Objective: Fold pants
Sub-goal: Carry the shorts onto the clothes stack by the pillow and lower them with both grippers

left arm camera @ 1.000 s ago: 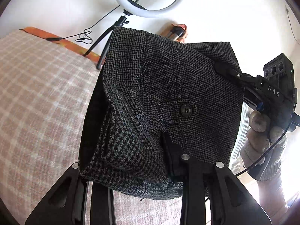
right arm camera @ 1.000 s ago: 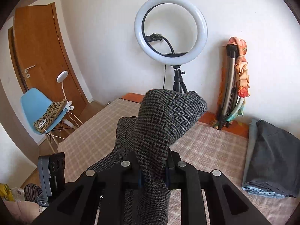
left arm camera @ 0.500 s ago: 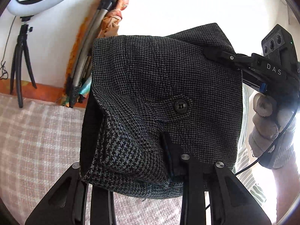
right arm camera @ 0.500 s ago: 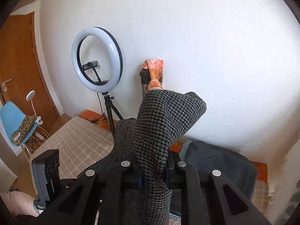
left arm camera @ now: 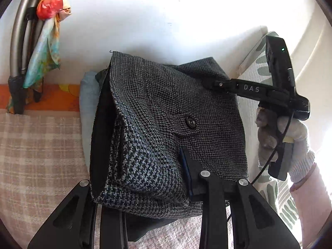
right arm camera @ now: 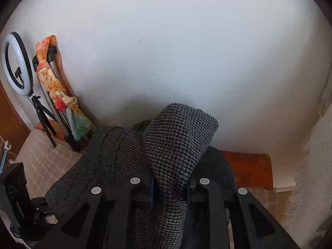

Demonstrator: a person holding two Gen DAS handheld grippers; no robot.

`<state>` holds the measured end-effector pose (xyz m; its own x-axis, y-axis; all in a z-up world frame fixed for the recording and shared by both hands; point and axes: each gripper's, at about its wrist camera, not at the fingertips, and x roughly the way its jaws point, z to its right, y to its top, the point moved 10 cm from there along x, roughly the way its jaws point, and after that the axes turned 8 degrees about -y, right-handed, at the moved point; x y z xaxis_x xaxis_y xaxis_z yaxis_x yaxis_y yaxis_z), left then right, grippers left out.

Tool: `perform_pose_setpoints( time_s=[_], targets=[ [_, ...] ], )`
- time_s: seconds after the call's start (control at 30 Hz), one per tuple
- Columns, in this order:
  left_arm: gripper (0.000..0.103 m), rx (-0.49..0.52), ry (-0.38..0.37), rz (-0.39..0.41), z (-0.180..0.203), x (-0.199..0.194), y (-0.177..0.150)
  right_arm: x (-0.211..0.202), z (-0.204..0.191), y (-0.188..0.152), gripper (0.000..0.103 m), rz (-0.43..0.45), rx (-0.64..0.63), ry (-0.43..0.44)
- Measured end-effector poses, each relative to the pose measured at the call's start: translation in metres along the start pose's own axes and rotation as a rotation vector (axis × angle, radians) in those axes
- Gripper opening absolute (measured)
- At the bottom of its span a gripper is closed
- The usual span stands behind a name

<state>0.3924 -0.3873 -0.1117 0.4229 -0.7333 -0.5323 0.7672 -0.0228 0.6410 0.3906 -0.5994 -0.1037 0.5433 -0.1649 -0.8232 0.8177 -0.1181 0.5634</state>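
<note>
The folded grey houndstooth pants [left arm camera: 166, 128] hang in the air between both grippers, above the checked bedspread [left arm camera: 37, 155]. A buttoned pocket flap [left arm camera: 189, 123] faces the left wrist view. My left gripper [left arm camera: 149, 188] is shut on the near edge of the bundle. My right gripper [left arm camera: 209, 83] is shut on the far right corner, held by a gloved hand [left arm camera: 290, 137]. In the right wrist view my right gripper [right arm camera: 170, 186] pinches a fold of the pants [right arm camera: 178, 141], and the left gripper [right arm camera: 39, 211] shows at the lower left.
A folded dark and light-blue garment pile [left arm camera: 89, 108] lies on the bed behind the pants, also dark in the right wrist view [right arm camera: 215, 166]. A folded frame with an orange scarf [right arm camera: 56, 91] and a ring light [right arm camera: 17, 62] stand by the white wall. A curtain [right arm camera: 311, 176] hangs right.
Both grippers swung right with the pants held up. The ring light slid out of the left wrist view and the folded garment pile came in behind the pants. Both grips are unchanged.
</note>
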Motion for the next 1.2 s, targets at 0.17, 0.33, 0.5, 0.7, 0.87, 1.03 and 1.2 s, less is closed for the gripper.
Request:
perform_pose_setpoints(
  time_s=[0.17, 0.33, 0.5, 0.7, 0.87, 1.03, 1.2],
  targets=[
    [0.034, 0.06, 0.009, -0.004, 0.007, -0.02, -0.004, -0.01, 0.028, -0.005, 0.05, 0.07, 0.103, -0.087],
    [0.035, 0.081, 0.022, 0.025, 0.016, -0.039, -0.001, -0.055, 0.025, 0.01, 0.051, 0.237, 0.113, -0.17],
    [0.035, 0.109, 0.025, 0.074, 0.025, -0.056, 0.007, -0.047, -0.017, 0.02, 0.046, 0.213, -0.014, -0.07],
    [0.035, 0.146, 0.021, 0.127, 0.044, -0.087, 0.006, -0.003, -0.001, 0.015, 0.043, 0.102, 0.067, -0.049],
    [0.034, 0.136, 0.001, 0.158, 0.048, -0.088, 0.034, 0.006, 0.009, 0.012, 0.042, 0.094, 0.16, 0.002],
    [0.034, 0.081, 0.039, 0.0, 0.011, -0.023, 0.029, 0.026, 0.01, 0.012, 0.04, 0.06, 0.134, -0.06],
    [0.035, 0.123, 0.094, -0.102, -0.002, -0.002, -0.007, 0.052, 0.028, -0.002, 0.039, 0.007, 0.208, -0.084]
  ],
)
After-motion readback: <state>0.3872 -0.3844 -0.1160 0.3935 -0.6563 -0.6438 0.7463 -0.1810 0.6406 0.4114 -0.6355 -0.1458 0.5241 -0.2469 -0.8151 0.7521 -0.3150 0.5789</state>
